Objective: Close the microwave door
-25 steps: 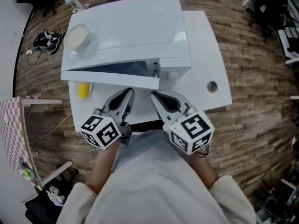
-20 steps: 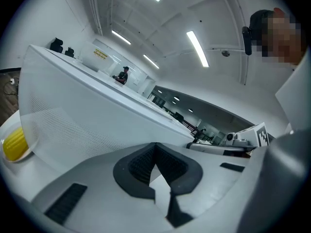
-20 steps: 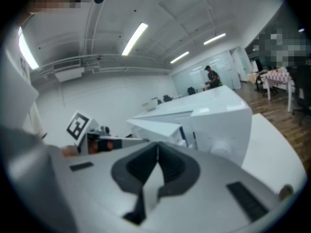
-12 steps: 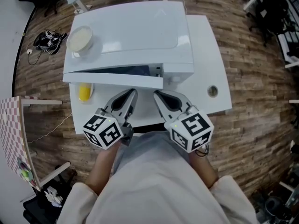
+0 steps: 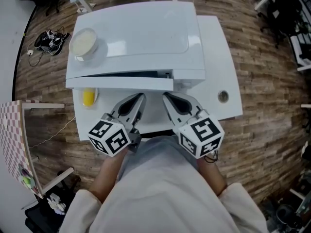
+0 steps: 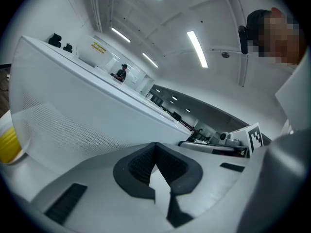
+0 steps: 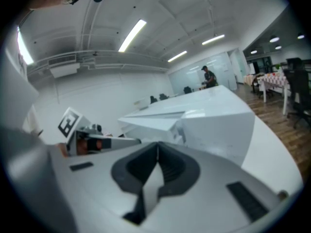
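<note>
White microwave door ajar | left gripper, right gripper side by side before it | jaws together

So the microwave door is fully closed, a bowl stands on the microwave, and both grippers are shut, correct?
No: the head view shows the door ajar, with a dark gap behind it. The bowl does stand on the microwave, and the left gripper and right gripper are shut.

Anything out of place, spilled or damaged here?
Only the microwave door: it stands ajar, with a dark gap behind its right end. A bowl sits upright on top of the microwave; nothing looks spilled or damaged.
</note>
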